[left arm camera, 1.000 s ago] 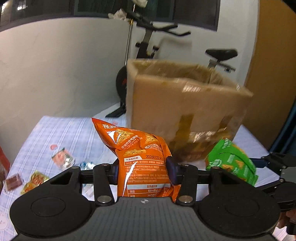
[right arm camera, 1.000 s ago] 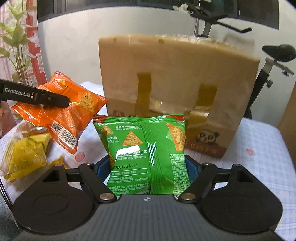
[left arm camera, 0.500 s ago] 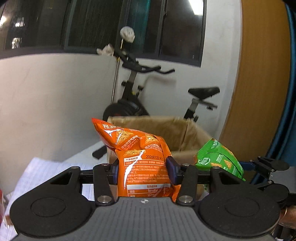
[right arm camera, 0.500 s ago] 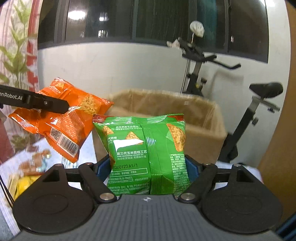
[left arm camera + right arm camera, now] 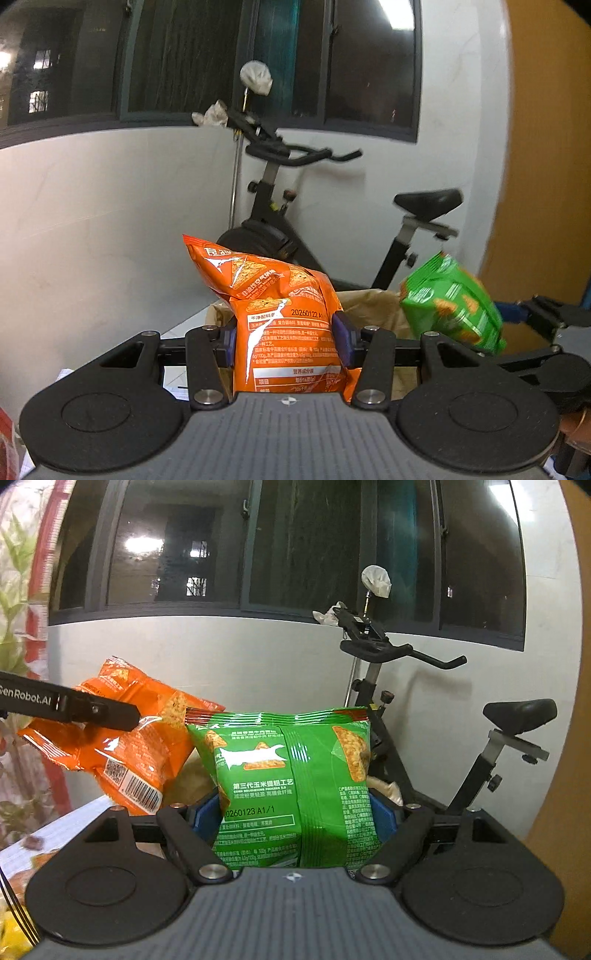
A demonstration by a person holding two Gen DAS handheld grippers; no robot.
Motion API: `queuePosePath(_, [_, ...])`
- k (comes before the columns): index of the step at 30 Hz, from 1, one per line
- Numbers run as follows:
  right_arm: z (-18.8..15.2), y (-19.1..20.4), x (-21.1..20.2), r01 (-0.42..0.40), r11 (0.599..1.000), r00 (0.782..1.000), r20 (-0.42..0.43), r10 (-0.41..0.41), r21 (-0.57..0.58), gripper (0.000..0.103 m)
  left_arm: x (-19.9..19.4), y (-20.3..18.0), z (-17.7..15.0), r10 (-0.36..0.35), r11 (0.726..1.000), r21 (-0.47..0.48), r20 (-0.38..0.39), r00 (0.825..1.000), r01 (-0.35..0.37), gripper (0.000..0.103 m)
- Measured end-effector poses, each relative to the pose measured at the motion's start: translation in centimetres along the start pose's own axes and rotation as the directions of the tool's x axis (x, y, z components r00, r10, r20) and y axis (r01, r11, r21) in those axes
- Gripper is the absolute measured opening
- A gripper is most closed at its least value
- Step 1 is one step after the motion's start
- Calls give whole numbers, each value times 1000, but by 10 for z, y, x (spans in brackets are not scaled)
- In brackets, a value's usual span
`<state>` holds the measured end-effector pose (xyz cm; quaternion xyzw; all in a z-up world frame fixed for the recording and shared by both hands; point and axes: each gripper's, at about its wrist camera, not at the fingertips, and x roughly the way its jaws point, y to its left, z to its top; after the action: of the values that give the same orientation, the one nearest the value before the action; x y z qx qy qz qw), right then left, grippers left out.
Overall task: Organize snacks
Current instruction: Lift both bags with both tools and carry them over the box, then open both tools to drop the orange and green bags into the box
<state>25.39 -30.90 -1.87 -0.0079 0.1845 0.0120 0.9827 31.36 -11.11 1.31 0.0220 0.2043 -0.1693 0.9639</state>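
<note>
Holding two snack bags: one orange bag (image 5: 284, 332), one green bag (image 5: 295, 794).

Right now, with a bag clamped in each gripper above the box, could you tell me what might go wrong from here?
1. The orange bag and green bag hang close together, so the left gripper and right gripper could bump over the cardboard box.
2. The orange bag is pinched only at its lower part and leans over; it may slip before release.
3. Only a strip of the box opening shows, so a drop may catch the rim or miss.
</note>
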Motion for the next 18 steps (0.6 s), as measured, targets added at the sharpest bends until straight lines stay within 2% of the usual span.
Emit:
queuePosePath(6, [-3, -22, 46, 16, 999, 999, -32, -15, 38, 81, 45, 2, 5, 21, 1000, 15, -65, 998, -20, 51])
queuePosePath(11, [-11, -32, 73, 15, 997, 997, -70, -10, 79, 81, 65, 1, 2, 17, 998, 56, -102, 995, -11, 52])
queuePosePath(18, [-17, -18, 86, 26, 1000, 995, -97, -27, -15, 84, 76, -7, -10, 43, 991, 134, -138, 989, -24, 64])
